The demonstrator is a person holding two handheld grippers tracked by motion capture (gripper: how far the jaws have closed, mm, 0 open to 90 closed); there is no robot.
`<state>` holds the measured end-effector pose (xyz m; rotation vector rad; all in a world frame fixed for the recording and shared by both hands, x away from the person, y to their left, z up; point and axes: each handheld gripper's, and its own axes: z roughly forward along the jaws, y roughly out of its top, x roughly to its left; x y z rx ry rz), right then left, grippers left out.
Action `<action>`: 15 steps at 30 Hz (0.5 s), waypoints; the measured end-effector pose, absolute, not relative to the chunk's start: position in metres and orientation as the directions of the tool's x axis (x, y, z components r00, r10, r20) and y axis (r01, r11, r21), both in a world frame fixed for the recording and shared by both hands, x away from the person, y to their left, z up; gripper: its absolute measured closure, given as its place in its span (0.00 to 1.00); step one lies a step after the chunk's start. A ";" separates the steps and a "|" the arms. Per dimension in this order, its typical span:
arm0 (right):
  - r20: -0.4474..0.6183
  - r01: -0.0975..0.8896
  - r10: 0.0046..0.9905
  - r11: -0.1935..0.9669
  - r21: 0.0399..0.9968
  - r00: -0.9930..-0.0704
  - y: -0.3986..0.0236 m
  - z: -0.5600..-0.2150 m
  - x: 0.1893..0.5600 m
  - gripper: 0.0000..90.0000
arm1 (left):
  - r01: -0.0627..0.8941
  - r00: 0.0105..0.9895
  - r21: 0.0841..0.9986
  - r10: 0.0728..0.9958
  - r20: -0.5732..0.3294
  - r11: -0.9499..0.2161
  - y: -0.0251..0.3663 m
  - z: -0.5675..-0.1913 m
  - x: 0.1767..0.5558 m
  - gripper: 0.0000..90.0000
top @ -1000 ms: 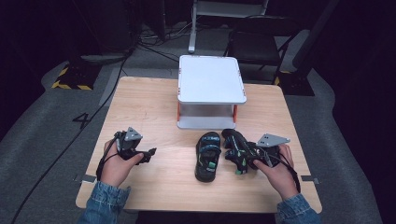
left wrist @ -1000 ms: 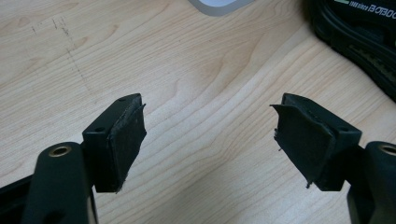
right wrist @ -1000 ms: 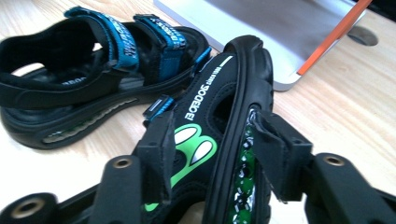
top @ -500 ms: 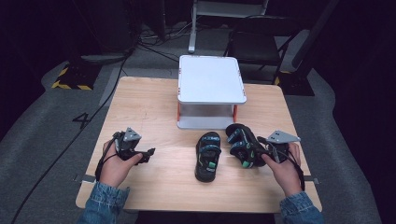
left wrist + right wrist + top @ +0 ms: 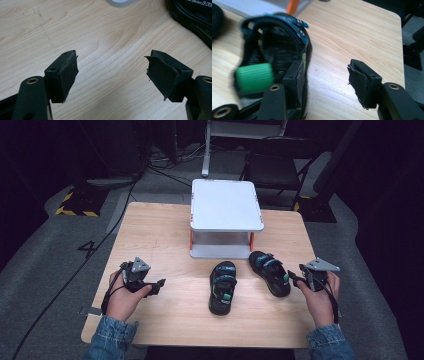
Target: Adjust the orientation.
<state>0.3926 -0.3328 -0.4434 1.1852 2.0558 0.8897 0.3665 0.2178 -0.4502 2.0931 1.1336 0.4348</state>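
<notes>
table (image 5: 165, 237): pale wood-grain top, rounded corners, smooth with faint pencil-like marks seen in the left gripper view.

stand (image 5: 226, 204): white rectangular shelf with rounded corners, flat matte top, thin orange legs over a white base plate; sits at the middle rear of the table.

left sandal (image 5: 223, 287): black, strapped, with blue and green accents; lies flat on the table just in front of the stand, toe toward the stand.

right sandal (image 5: 270, 272): same make, black sole, blue-trimmed woven straps, ribbed green hook-and-loop tab (image 5: 254, 77); lies flat to the right of the first, angled, apart from it, its toe near the stand's right front corner.

left gripper (image 5: 112, 76): black, blocky jaws faced with worn, fraying dark pads (image 5: 70, 75); jaws stand wide apart over bare wood, holding nothing and touching nothing; a sandal's edge lies at the upper right of its view. held in the left hand (image 5: 125, 296) at the table's left front, grey three-cornered plate on top.

right gripper (image 5: 327, 80): same build; jaws spread wide, nothing clamped. one jaw sits at the sandal's outer rim, whether touching cannot be told; the other is over bare wood. held in the right hand (image 5: 320, 300) just right of the right sandal.

sleeves (image 5: 111, 338): blue denim, at both wrists.
</notes>
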 end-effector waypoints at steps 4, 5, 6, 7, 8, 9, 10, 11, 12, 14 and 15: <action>-0.122 0.464 0.882 0.351 0.813 -0.455 -0.334 -0.426 0.378 0.50 | 0.583 0.562 0.727 0.826 -0.039 -0.362 0.216 -0.450 0.368 0.27; -0.112 0.454 0.876 0.348 0.820 -0.470 -0.334 -0.422 0.374 0.50 | 0.583 0.568 0.725 0.822 -0.039 -0.368 0.216 -0.449 0.369 0.27; -0.100 0.447 0.871 0.342 0.827 -0.482 -0.332 -0.418 0.370 0.50 | 0.581 0.570 0.725 0.821 -0.037 -0.370 0.215 -0.450 0.370 0.27; -0.088 0.439 0.862 0.340 0.832 -0.500 -0.331 -0.416 0.367 0.49 | 0.581 0.573 0.722 0.819 -0.035 -0.375 0.214 -0.450 0.371 0.28; -0.077 0.431 0.847 0.343 0.835 -0.526 -0.329 -0.415 0.365 0.49 | 0.578 0.574 0.724 0.818 -0.034 -0.376 0.213 -0.450 0.371 0.28; -0.067 0.430 0.833 0.350 0.832 -0.549 -0.327 -0.415 0.365 0.49 | 0.576 0.577 0.724 0.816 -0.030 -0.380 0.213 -0.450 0.372 0.28; -0.064 0.435 0.822 0.364 0.824 -0.567 -0.324 -0.417 0.365 0.50 | 0.577 0.580 0.722 0.814 -0.033 -0.382 0.212 -0.450 0.372 0.28; -0.058 0.444 0.814 0.374 0.814 -0.578 -0.322 -0.419 0.366 0.51 | 0.578 0.580 0.724 0.814 -0.038 -0.377 0.210 -0.451 0.373 0.28; -0.058 0.454 0.809 0.385 0.804 -0.584 -0.320 -0.423 0.368 0.53 | 0.577 0.585 0.719 0.810 -0.034 -0.386 0.210 -0.450 0.373 0.28; -0.068 0.468 0.804 0.410 0.783 -0.591 -0.319 -0.429 0.371 0.69 | 0.576 0.587 0.719 0.809 -0.032 -0.389 0.210 -0.450 0.373 0.28; -0.065 0.463 0.802 0.407 0.788 -0.594 -0.318 -0.430 0.371 0.72 | 0.576 0.588 0.718 0.808 -0.032 -0.390 0.210 -0.450 0.373 0.28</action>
